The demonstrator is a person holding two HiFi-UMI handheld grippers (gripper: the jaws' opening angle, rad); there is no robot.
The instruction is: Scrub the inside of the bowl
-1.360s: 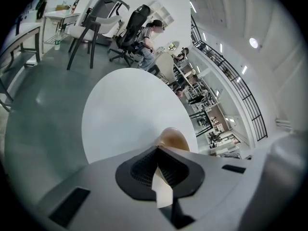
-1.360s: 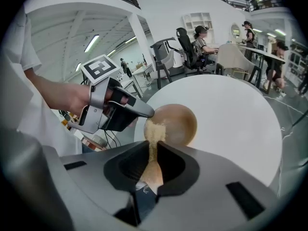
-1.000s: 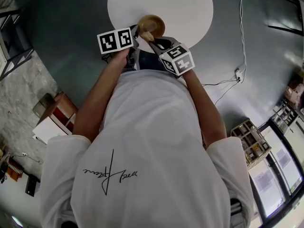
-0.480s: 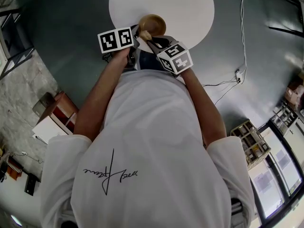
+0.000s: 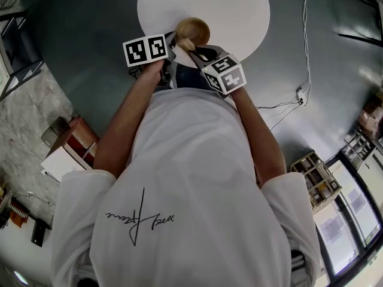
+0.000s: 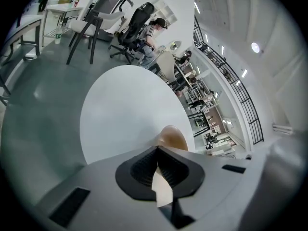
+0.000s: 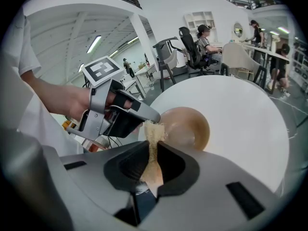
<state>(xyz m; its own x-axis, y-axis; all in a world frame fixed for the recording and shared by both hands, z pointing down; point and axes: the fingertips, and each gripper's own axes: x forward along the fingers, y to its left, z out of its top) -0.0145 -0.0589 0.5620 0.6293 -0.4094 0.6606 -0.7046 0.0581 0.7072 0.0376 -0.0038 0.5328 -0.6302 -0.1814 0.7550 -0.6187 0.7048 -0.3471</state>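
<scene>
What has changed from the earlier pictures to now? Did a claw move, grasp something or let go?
Nothing visibly changed. The left claw stays shut on the rim of the wooden bowl, the right claw stays shut on the beige scrub pad at the bowl's edge, and the bowl has not shifted over the white table.

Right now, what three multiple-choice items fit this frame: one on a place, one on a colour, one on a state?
1. Where is the bowl?
A. over the round white table
B. on the floor
C. on a chair

2. What colour is the bowl?
A. blue
B. wooden brown
C. black

3. How are the fingers of the right gripper?
A. wide apart, empty
B. shut on the scrub pad
C. shut on a cable

Answers:
1 A: the head view shows it against the tabletop.
2 B: it looks tan-brown in all views.
3 B: the beige fibrous pad sits pinched between the fingers.
</scene>
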